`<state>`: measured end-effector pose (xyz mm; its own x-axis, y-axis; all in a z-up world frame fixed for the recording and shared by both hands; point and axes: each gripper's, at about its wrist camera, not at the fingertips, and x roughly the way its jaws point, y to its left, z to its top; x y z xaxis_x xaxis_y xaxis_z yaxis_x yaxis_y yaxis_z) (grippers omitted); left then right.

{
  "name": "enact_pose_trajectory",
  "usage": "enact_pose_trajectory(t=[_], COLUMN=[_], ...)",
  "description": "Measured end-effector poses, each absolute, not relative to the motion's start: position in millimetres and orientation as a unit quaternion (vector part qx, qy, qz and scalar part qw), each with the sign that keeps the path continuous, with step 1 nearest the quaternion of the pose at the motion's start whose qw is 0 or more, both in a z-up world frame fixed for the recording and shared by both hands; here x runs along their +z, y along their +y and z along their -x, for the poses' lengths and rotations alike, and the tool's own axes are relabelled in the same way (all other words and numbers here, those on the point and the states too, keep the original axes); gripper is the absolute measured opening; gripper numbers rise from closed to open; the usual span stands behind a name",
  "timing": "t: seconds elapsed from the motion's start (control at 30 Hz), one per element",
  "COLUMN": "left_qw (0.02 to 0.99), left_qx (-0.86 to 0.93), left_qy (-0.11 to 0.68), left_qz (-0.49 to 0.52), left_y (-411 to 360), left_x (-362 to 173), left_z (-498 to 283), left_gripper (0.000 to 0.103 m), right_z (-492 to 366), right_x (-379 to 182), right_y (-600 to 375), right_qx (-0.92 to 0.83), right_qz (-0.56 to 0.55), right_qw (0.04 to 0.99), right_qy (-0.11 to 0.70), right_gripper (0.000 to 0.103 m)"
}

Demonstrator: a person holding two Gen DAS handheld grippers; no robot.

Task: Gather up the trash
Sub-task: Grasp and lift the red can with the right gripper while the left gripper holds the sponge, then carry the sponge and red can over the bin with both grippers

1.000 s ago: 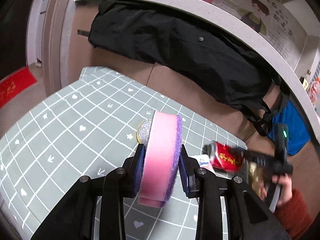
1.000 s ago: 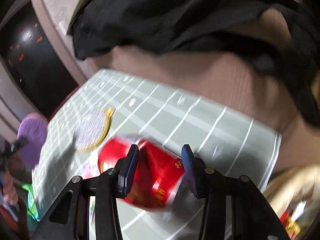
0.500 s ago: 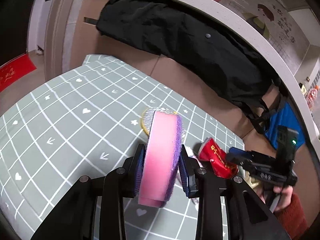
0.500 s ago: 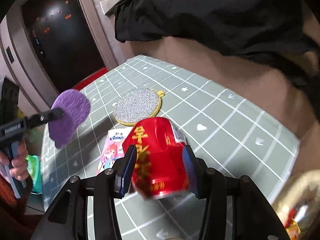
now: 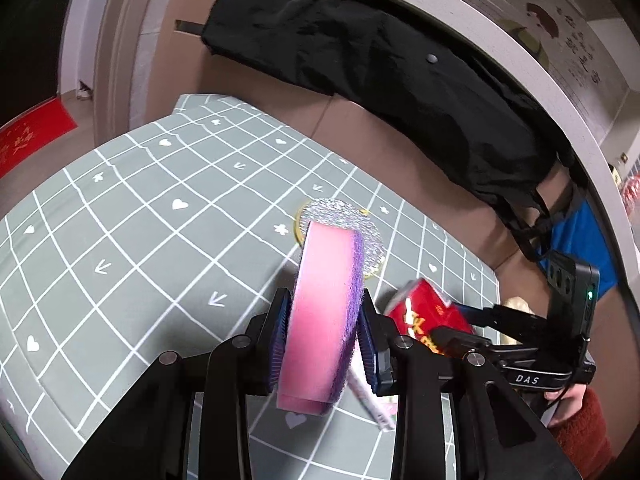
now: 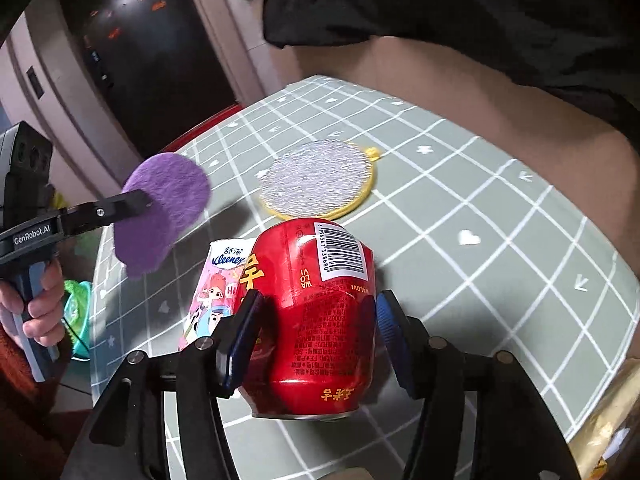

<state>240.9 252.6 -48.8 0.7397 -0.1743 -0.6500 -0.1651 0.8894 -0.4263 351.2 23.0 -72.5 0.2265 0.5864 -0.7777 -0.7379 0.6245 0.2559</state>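
Swung across the table (image 6: 500, 216), the right gripper (image 6: 316, 332) now stands the red drink can (image 6: 316, 312) upright beside a Kleenex tissue pack (image 6: 218, 280), half hidden behind it; its jaws are opening around the can. Left gripper (image 5: 322, 332) still clamps the pink-and-purple sponge (image 5: 324, 312), hiding part of the round silver scouring pad (image 5: 344, 220).

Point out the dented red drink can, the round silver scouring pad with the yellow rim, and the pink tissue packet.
red drink can (image 6: 316, 312), right wrist view, printed side wall.
silver scouring pad (image 6: 316, 178), right wrist view, glittery centre.
pink tissue packet (image 6: 218, 284), right wrist view, printed face.
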Motion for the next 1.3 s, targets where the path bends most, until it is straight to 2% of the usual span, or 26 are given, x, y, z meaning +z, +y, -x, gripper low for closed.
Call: enact_pose_trajectory(t=[0.13,0.37,0.77,1.3], left_qw=[0.901,0.903,0.948,0.982], left_qx=[-0.004,0.013,0.001,-0.019], left_qy=[0.364,0.359,0.279,0.178], left_qz=[0.234,0.235,0.151,0.068], left_y=[251.7,259.6,202.8,96.9], left_x=[-50.4,-47.9,9.6,87.7], left_z=[-239.5,-233.8,-242.4,-242.9], left_gripper=[0.033,0.033,0.033,0.033], right_z=[-359.0,-350.0,-314.9,-289.0], right_x=[-88.7,-87.3,4.7,90.5], right_y=[28.2,24.5,-17.8,-107.1], right_qx=[0.454,0.425,0.367,0.287], right_qz=[0.048,0.032,0.049,0.036], right_qw=[0.738,0.77,0.867,0.933], right_qy=[0.498,0.475,0.334,0.214], right_gripper=[0.064,0.052,0.048,0.048])
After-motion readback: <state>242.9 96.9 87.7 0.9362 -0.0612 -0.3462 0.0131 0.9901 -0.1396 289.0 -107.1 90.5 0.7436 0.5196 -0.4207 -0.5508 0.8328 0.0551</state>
